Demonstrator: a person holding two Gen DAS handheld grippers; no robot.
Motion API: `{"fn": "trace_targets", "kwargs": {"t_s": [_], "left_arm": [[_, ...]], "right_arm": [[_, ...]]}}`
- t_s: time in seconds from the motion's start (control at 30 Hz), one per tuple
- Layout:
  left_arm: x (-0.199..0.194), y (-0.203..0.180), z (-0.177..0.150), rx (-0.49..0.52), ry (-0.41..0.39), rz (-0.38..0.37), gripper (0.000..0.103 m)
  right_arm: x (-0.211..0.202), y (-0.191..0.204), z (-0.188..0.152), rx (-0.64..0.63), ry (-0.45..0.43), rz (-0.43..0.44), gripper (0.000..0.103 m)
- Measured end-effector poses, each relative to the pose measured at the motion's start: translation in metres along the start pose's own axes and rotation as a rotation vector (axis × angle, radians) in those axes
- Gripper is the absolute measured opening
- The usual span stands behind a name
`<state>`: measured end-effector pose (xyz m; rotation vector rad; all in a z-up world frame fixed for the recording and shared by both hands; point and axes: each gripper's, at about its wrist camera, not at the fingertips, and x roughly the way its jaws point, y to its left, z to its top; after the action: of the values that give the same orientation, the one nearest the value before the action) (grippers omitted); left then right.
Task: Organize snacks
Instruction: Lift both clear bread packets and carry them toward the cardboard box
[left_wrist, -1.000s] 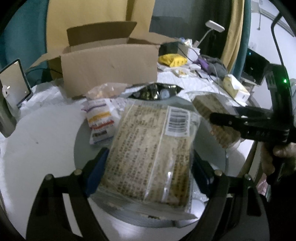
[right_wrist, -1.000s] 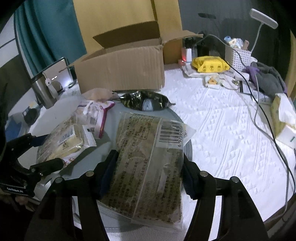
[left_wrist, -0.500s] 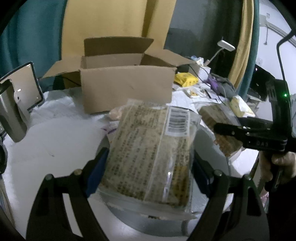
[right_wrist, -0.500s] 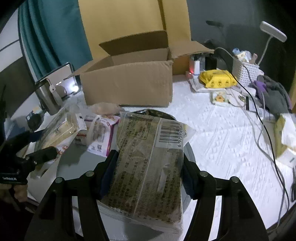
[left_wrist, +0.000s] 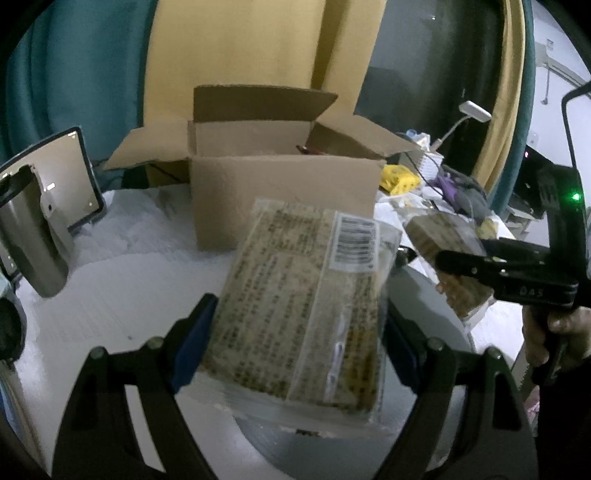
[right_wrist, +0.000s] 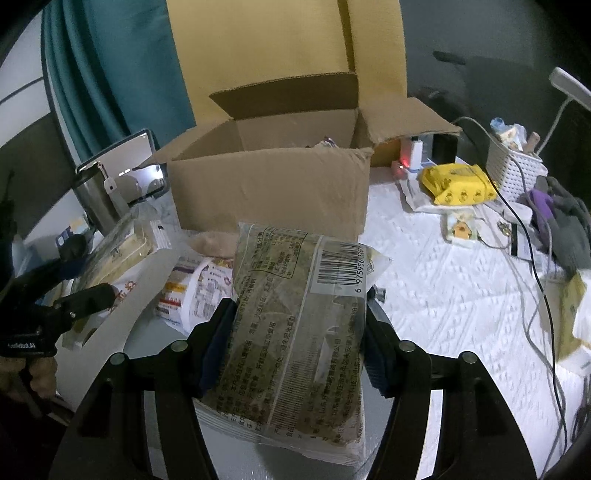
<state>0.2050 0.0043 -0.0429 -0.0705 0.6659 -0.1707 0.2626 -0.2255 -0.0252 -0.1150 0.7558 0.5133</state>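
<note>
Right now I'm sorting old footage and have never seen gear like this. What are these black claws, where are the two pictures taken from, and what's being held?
No robot here: a person holds a hand-operated two-finger gripper in each hand, and each carries a wide-angle camera looking along its fingers. One picture comes from the left gripper, the other from the right gripper.

Each gripper is closed on a clear-wrapped snack pack with a barcode: the left snack pack and the right snack pack. Each gripper also shows at the edge of the other's picture.

Ahead on the white table stands an open cardboard box, something already inside. More snack packets lie before it, a yellow pack and cables to the right, and a metal flask to the left.
</note>
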Motion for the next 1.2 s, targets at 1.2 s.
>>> {"fn": "trace_targets", "kwargs": {"t_s": [1.2], "left_arm": [[0.052,0.039,0.104,0.006,-0.106,0.091,0.085]], "right_arm": [[0.055,-0.016,0.099,-0.064,-0.063,0.049,0.066]]}}
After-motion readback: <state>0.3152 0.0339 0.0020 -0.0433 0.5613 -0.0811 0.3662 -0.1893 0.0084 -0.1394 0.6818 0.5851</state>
